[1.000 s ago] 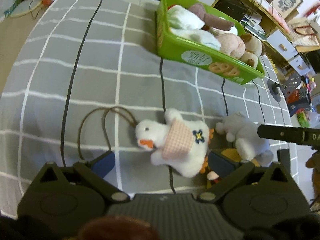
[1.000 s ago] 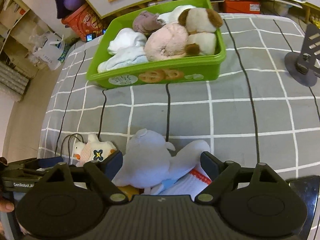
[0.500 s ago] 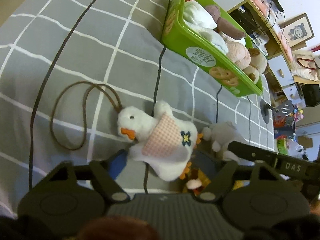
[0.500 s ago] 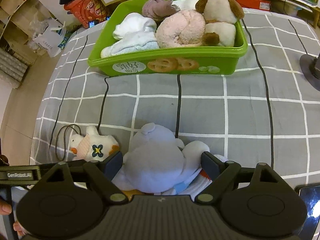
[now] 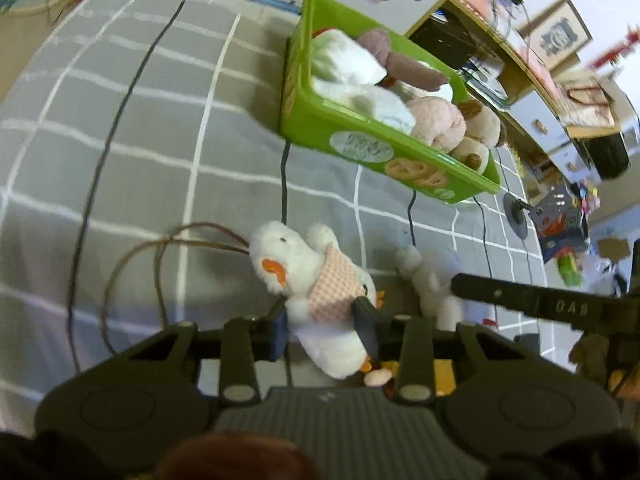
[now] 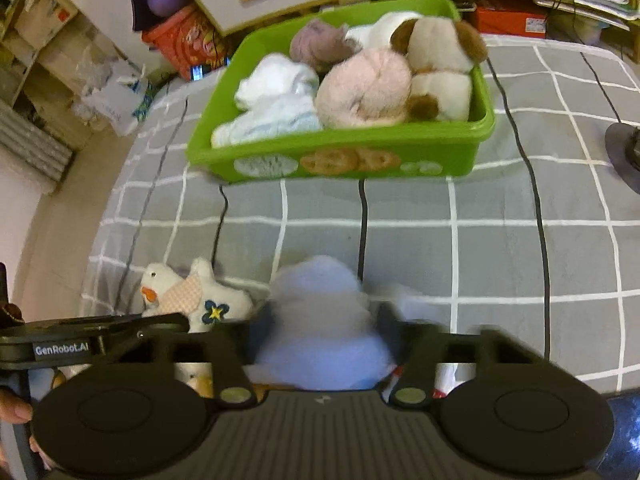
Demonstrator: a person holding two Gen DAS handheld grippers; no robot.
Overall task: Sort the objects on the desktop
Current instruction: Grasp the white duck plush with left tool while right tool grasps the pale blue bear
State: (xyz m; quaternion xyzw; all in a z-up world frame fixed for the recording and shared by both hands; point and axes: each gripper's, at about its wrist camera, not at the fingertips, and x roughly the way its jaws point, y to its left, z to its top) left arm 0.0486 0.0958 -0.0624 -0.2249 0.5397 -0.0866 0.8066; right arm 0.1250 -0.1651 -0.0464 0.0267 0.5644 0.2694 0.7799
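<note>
Duck toy (image 5: 320,288) sits on the left side, clamped at its body by the left tongs (image 5: 326,326), with its brown cord loop (image 5: 132,268) trailing on the grey checked cloth (image 5: 160,128). I judge this grip at the middle keeps the soft toy balanced for carrying. To the right, the right tongs (image 6: 324,336) are pressed together on the pale blue plush (image 6: 324,316), though blur hides the contact. Farther ahead stands the green bin (image 6: 348,160), already holding several plush toys, probably the place for both.
</note>
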